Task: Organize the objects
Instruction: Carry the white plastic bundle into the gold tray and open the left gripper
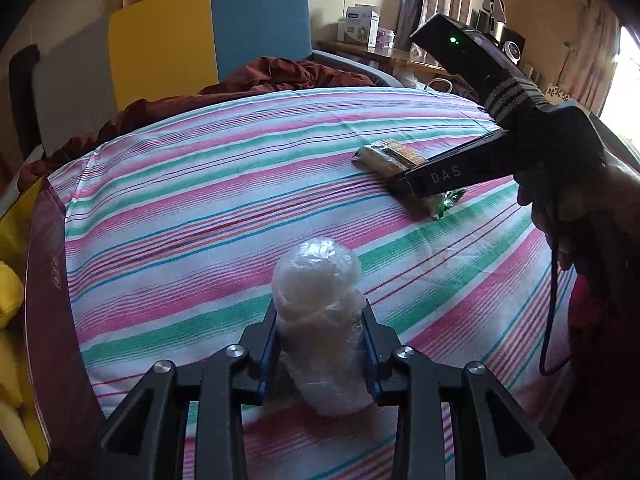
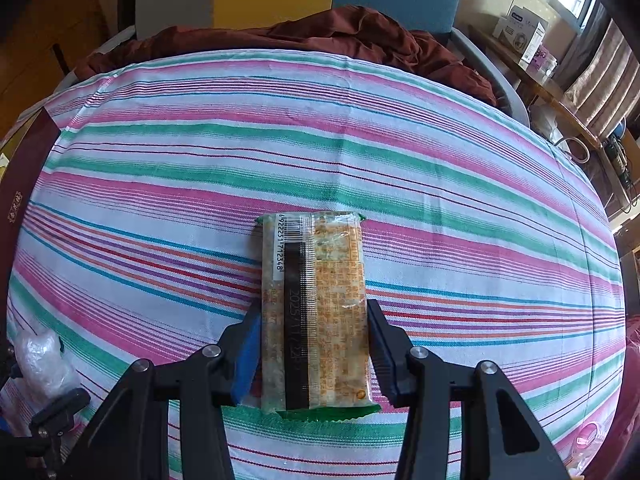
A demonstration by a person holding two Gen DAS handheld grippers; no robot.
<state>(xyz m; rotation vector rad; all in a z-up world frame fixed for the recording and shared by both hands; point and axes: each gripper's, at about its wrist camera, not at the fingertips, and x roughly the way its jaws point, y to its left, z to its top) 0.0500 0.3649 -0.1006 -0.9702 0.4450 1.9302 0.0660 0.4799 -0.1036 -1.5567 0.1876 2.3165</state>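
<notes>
So left gripper (image 1: 320,320) pinches a plastic-wrapped bundle (image 1: 320,320) bottom center; right gripper (image 2: 314,344) squeezes a cracker packet (image 2: 316,308) on the striped sheet (image 2: 360,140).

A clear plastic-wrapped roll (image 1: 318,320), whitish and crinkled, stands tilted up from the striped bedsheet (image 1: 200,208), its rounded top end pointing away and its lower part pinched on both sides. Well apart from it, further along the sheet, lies a flat rectangular snack bar (image 2: 314,308) in a transparent wrapper with green serrated ends. It lies face-down, seam upward, showing a barcode, a black strip with a printed date and orange text over a pale, speckled filling. Its long axis runs across the stripes.
</notes>
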